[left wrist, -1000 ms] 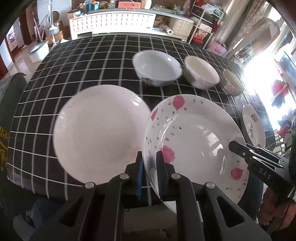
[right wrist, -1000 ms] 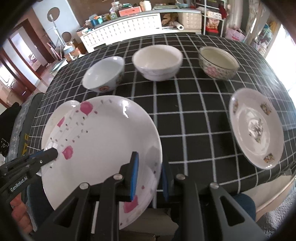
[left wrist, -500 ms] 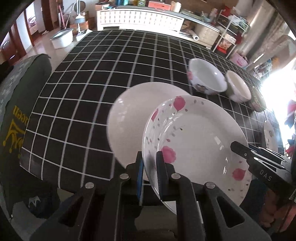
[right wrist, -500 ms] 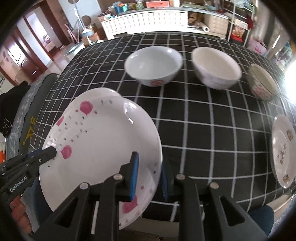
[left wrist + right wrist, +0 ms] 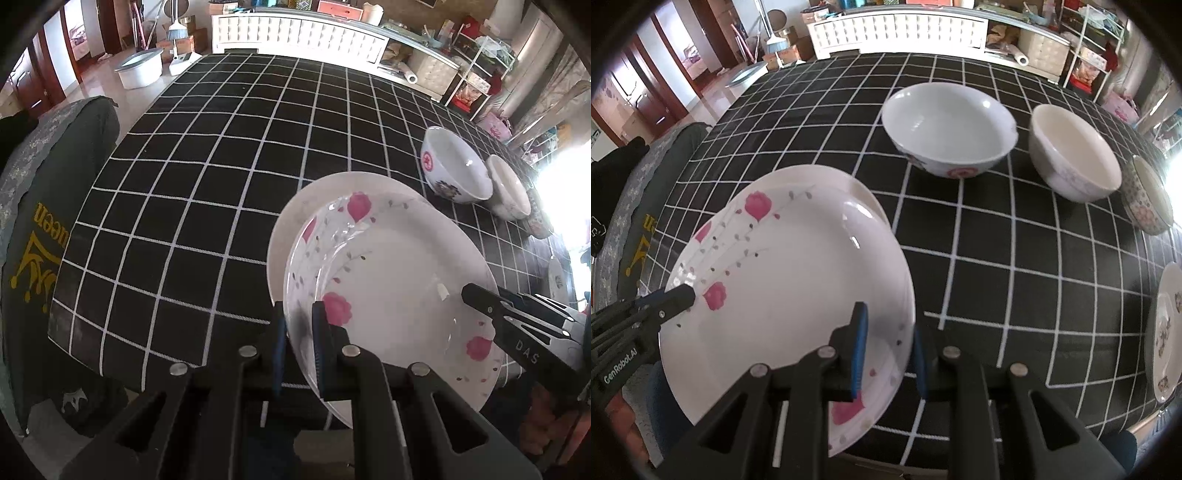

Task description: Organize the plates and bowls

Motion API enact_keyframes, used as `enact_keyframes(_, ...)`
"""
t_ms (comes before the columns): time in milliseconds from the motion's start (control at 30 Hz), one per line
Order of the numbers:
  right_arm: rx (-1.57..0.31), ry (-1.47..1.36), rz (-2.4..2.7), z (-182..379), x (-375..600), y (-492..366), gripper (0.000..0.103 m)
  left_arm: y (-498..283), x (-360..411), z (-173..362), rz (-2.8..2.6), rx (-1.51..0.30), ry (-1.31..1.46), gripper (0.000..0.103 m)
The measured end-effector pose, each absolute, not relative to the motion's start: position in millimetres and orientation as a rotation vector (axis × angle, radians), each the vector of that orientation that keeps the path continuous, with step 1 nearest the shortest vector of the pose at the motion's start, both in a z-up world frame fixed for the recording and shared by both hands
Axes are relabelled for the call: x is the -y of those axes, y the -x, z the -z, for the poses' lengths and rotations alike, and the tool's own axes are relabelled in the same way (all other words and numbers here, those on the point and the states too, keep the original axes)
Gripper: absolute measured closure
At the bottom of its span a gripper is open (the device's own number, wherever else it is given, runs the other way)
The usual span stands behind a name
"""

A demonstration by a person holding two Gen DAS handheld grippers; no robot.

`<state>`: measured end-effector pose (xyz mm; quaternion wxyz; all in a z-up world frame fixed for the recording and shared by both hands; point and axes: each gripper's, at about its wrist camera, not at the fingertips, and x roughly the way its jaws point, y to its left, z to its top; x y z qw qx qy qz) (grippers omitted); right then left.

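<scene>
Right now the pink-flowered plate (image 5: 391,291) is held by both tools at once: the left hand-held gripper (image 5: 299,343) is clenched on the plate's near-left rim, one blue-padded finger above and one below, and the right hand-held gripper (image 5: 888,350) grips the opposite rim the same way. Held with a slight tilt, the flowered plate hangs over a plain white plate (image 5: 291,221) that lies on the checked black worktop (image 5: 207,177), covering most of it; whether the two plates touch cannot be told. Beyond the flowered plate, farther onto the worktop, stand three bowls in a row: a white bowl with a red mark (image 5: 949,127) nearest it, then a cream bowl (image 5: 1075,151) just beside that, then a patterned bowl (image 5: 1148,199). Well to the right of the flowered plate, at the worktop's edge, lies a small decorated plate (image 5: 1165,332)
</scene>
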<state>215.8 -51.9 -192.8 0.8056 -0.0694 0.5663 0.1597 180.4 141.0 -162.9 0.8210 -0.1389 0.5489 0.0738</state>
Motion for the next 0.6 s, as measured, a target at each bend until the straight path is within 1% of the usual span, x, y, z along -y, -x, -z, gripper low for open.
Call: enact_keyframes(600, -1.225, 0.164, -0.348, 204, 41, -232, 0.076, -209, -157, 178, -0.164, -1.175, 0.295, 0.092)
